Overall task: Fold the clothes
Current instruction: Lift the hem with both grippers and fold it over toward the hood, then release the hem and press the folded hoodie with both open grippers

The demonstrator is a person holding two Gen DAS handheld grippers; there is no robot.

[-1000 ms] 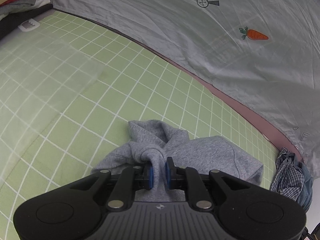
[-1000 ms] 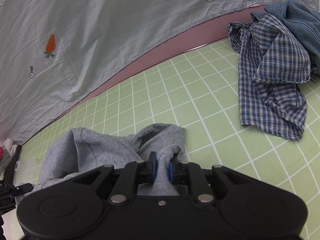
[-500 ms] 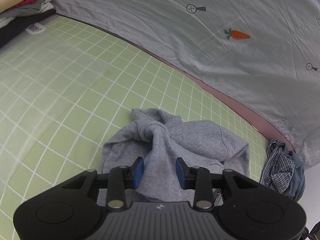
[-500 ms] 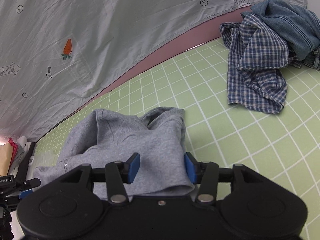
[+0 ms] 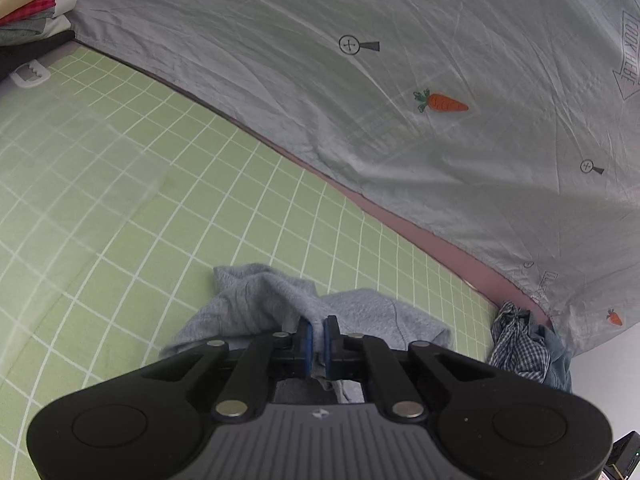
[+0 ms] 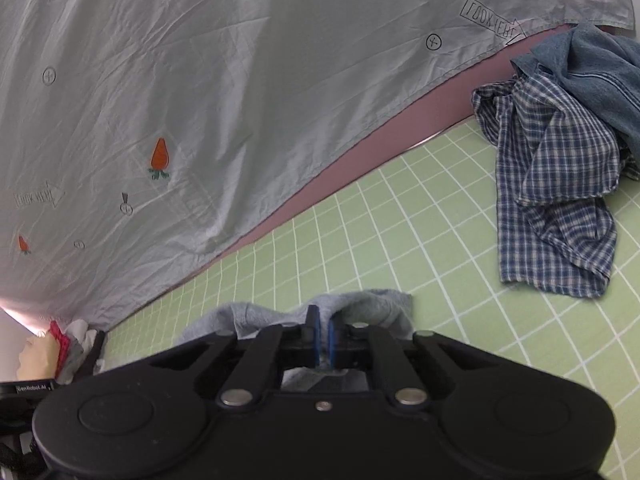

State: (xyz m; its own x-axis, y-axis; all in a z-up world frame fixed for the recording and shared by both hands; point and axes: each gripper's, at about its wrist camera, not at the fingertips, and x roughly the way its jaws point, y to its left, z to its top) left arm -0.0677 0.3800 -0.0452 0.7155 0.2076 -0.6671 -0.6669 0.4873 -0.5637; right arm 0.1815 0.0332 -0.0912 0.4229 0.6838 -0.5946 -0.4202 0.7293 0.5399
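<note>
between both tools (image 5: 315, 334) (image 6: 321, 334), sweatshirt (image 5: 360, 312) hem

- Soft, even, moderately bright light; shadows are faint.
- A pale hazy glare patch washes out the green grid mat (image 5: 100, 168) at left in the left wrist view.
- Fisheye bends grid lines; corners vignette black.

A rumpled grey sweatshirt (image 5: 256, 300) lies bunched on the green gridded table (image 5: 120, 200), well apart from a crumpled blue plaid shirt (image 6: 556, 184).
</note>
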